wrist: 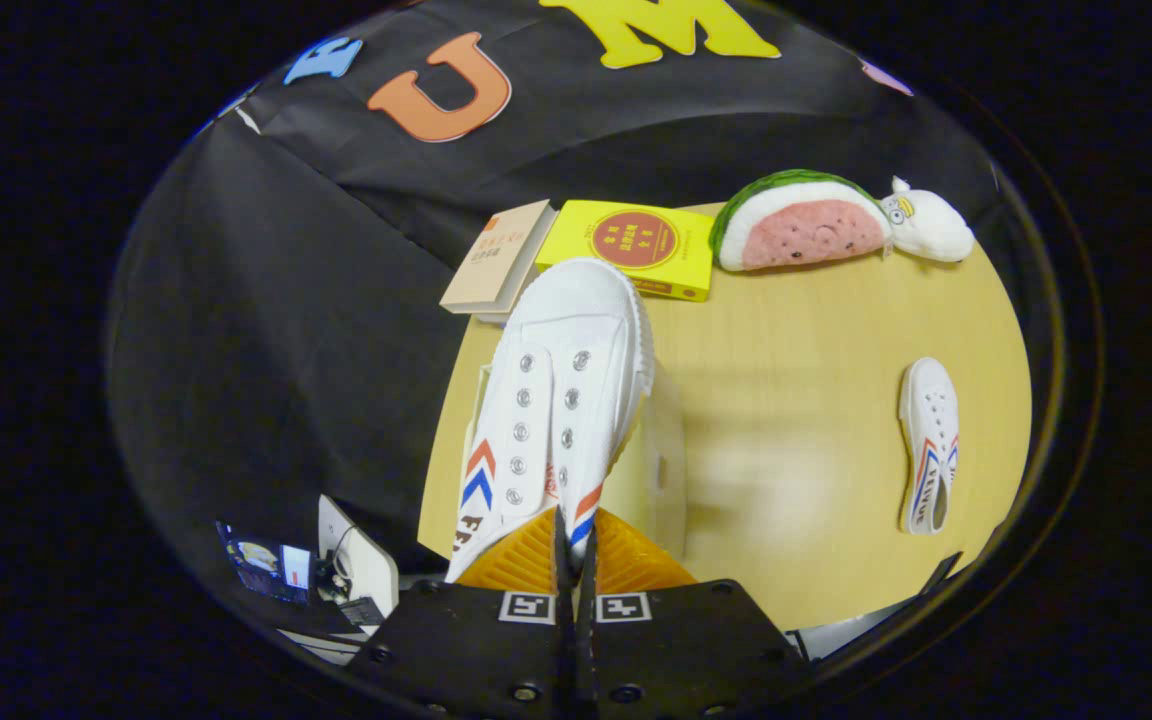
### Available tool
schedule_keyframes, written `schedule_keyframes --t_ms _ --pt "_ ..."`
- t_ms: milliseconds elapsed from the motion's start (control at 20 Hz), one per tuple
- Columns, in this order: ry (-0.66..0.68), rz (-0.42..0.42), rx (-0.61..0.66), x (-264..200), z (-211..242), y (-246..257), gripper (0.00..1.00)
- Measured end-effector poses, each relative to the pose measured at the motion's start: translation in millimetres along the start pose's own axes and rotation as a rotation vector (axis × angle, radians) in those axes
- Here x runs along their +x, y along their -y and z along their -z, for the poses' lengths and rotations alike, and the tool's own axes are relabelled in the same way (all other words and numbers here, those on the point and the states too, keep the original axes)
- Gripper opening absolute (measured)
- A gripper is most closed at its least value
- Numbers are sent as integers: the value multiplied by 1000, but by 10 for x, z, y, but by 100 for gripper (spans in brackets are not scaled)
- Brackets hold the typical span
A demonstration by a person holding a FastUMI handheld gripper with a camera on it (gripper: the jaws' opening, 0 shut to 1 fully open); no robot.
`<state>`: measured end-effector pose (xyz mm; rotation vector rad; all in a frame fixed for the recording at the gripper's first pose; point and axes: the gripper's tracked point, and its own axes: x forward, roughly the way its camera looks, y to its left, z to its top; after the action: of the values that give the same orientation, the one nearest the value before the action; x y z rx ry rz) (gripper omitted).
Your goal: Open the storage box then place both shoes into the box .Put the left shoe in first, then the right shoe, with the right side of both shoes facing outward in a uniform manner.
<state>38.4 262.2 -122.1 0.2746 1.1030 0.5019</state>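
My gripper (572, 545) is shut on a white canvas shoe (561, 395), both fingers pinching its heel collar edge. The shoe has red and blue chevrons on its side and points away from me, toe up toward the books. It hangs above a clear storage box (664, 470) that stands on the wooden table (796, 350); the shoe hides most of the box. The second white shoe (928, 445) with the same stripes lies flat on the table well to the right of the fingers.
A yellow book (631, 248) and a tan book (496, 258) lie at the table's far edge. A watermelon-slice plush (801, 222) and a small white plush (931, 225) sit at the far right. A small device with a screen (271, 565) rests low on the left.
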Motion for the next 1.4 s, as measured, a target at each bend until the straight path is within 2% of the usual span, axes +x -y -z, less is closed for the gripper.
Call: schedule_keyframes --t_ms 200,450,1300,1350,1400 --pt "-42 14 -31 389 69 -308 0" --pt "-103 39 -34 797 267 -394 0" --pt "-149 142 -101 1561 483 -226 0" --pt "-145 113 -93 1601 470 -296 6" --pt "-146 72 -75 1575 468 -397 21"
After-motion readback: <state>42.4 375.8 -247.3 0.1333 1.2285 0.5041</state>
